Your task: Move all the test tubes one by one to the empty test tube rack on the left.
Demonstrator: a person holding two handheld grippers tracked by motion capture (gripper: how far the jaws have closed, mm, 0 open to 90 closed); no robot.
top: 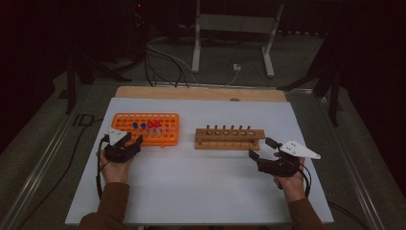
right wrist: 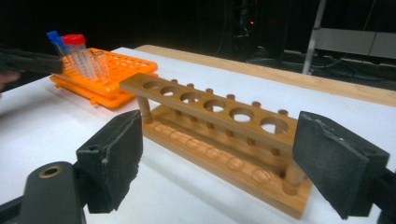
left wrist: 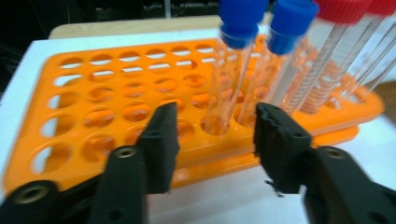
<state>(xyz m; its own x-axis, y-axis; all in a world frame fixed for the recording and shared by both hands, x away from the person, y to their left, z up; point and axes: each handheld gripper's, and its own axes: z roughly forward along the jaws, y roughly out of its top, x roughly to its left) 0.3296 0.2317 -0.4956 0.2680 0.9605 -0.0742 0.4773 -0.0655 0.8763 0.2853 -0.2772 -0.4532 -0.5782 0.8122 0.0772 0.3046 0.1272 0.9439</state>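
An orange tube rack (top: 167, 140) stands left of centre on the white board, holding blue-capped tubes (top: 139, 125) and red-capped tubes (top: 153, 124). My left gripper (top: 134, 139) sits at the rack's front left edge. In the left gripper view it (left wrist: 215, 126) is open, jaws apart before the rack (left wrist: 93, 93), with a blue-capped tube (left wrist: 233, 70) standing in a hole just beyond the gap. An empty wooden rack (top: 229, 136) with a row of holes lies right of centre. My right gripper (top: 262, 148) is open at its right front corner, aimed along the wooden rack (right wrist: 210, 112).
The white board (top: 201, 187) covers a wooden table (top: 201, 92). Behind the table are a metal stand (top: 234, 24) and cables on the floor (top: 167, 62). In the right gripper view the orange rack (right wrist: 116, 70) and left gripper (right wrist: 28, 61) show at far left.
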